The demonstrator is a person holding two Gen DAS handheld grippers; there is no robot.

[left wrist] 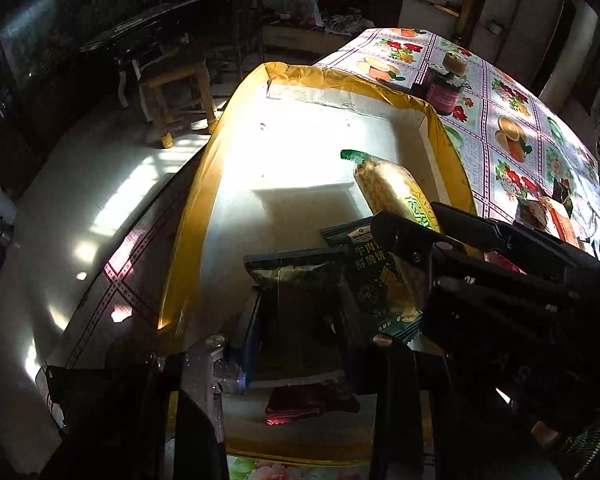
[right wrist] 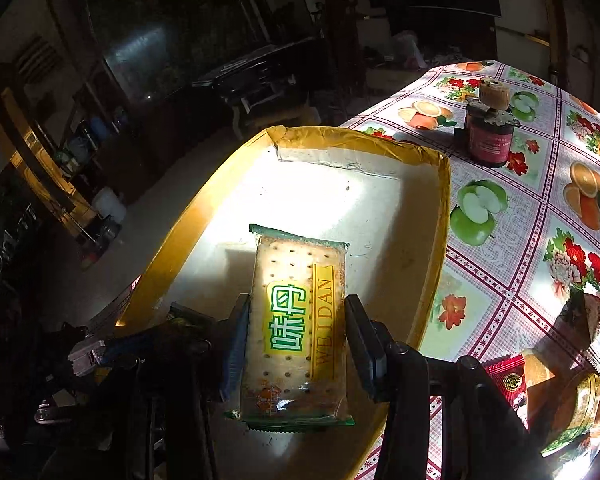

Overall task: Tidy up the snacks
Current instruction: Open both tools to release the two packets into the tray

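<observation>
My right tongs point(right wrist: 296, 344) pinch a clear-wrapped cracker packet point(right wrist: 296, 320) by its long edges, one pad on each side, above the white floor of the yellow-rimmed box point(right wrist: 444, 216). My left tongs point(left wrist: 300, 320) are pressed onto a dark green snack packet point(left wrist: 296, 280), also over the box. A second dark packet with printed characters point(left wrist: 374, 276) lies just beside it. A red wrapper point(left wrist: 312, 402) rests on the box floor below. The box sits on the bench point(right wrist: 520, 248), which carries a floral cloth. A dark jar point(right wrist: 490, 140) stands beyond the box.
</observation>
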